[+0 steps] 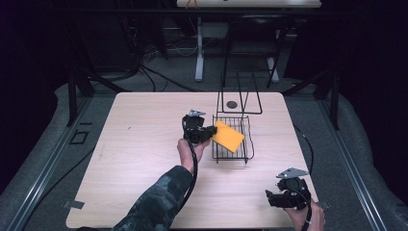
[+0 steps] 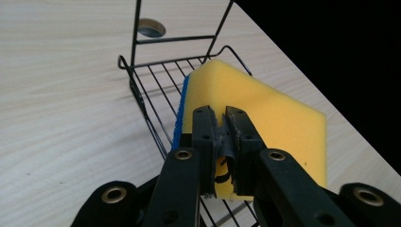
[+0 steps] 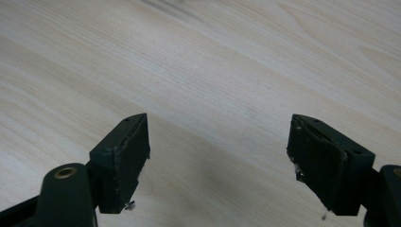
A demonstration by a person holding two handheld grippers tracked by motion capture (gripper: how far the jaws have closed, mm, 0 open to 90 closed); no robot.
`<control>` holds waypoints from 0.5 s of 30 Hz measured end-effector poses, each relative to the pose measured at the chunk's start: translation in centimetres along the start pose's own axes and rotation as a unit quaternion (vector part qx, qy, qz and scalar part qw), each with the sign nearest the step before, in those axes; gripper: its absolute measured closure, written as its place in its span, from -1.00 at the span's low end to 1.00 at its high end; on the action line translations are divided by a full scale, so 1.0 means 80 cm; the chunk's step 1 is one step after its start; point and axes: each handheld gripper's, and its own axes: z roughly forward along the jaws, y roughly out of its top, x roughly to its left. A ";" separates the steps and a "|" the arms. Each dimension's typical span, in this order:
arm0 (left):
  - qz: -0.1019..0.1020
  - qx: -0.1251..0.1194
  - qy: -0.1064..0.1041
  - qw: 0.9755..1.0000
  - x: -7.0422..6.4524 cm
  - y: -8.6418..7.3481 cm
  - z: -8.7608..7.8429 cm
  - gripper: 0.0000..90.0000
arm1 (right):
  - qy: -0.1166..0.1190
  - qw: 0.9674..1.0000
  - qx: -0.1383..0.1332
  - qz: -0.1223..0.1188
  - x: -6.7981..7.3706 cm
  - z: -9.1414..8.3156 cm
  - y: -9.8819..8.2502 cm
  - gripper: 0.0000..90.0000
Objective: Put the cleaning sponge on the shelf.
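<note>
A yellow sponge [image 1: 229, 136] with a blue scouring side hangs tilted over a black wire rack [image 1: 246, 149] at the table's middle right. My left gripper [image 1: 210, 133] is shut on the sponge's near edge. In the left gripper view the two jaws pinch the yellow sponge [image 2: 265, 109] thin between them, left gripper [image 2: 222, 124], with the wire rack [image 2: 156, 90] just beneath. My right gripper [image 1: 270, 198] rests at the table's front right corner. In the right gripper view the right gripper [image 3: 218, 142] stands open over bare wood, nothing between its jaws.
The rack has a tall wire back frame [image 1: 239, 94] behind its basket. A round hole [image 1: 232, 104] in the tabletop lies behind it. Table edges are close to my right gripper on the front and right. A cable trails from each gripper.
</note>
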 end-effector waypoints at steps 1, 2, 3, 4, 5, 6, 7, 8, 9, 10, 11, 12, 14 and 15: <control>0.001 0.003 -0.002 1.000 -0.001 -0.001 0.003 0.85 | 0.001 1.000 0.000 0.000 0.001 0.000 0.000 -0.52; 0.001 0.003 0.001 1.000 -0.003 -0.002 0.006 0.85 | 0.001 1.000 -0.001 0.001 0.002 0.000 0.000 -0.52; 0.000 0.003 0.002 1.000 -0.005 -0.002 0.009 0.85 | 0.001 1.000 -0.001 -0.003 0.002 0.001 0.000 -0.52; -0.002 0.004 0.004 1.000 -0.006 -0.002 0.011 0.85 | 0.004 1.000 0.001 -0.002 0.003 0.001 0.000 -0.52; -0.005 0.004 0.003 1.000 -0.006 -0.002 0.014 0.85 | 0.004 1.000 0.000 -0.005 0.003 0.001 0.000 -0.52; -0.004 0.003 0.006 1.000 -0.007 -0.002 0.016 0.85 | 0.004 1.000 0.000 -0.005 0.003 0.001 0.000 -0.52; -0.009 0.004 0.007 1.000 -0.008 -0.002 0.020 0.84 | 0.005 1.000 0.000 -0.005 0.003 0.001 0.000 -0.52; -0.014 0.001 0.009 1.000 -0.009 -0.003 0.023 0.84 | 0.006 1.000 0.000 -0.005 0.004 0.001 0.000 -0.52; -0.014 0.004 0.011 1.000 -0.010 -0.003 0.025 0.84 | 0.005 1.000 0.000 -0.005 0.004 0.001 0.000 -0.52; -0.015 0.008 0.013 1.000 -0.011 -0.003 0.028 0.84 | 0.006 1.000 0.000 -0.005 0.004 0.001 0.000 -0.52; -0.023 0.007 0.012 1.000 -0.012 -0.004 0.032 0.84 | 0.007 1.000 0.000 -0.005 0.004 0.001 0.000 -0.52; -0.028 0.011 0.009 1.000 -0.013 -0.005 0.035 0.84 | 0.007 1.000 -0.002 -0.005 0.004 0.001 0.000 -0.52; -0.033 0.015 0.011 0.999 -0.017 -0.006 0.040 0.84 | 0.009 1.000 0.001 -0.006 0.004 0.001 0.001 -0.52; -0.034 0.016 0.012 0.999 -0.018 -0.007 0.041 0.84 | 0.008 1.000 0.002 -0.006 0.004 0.001 0.001 -0.52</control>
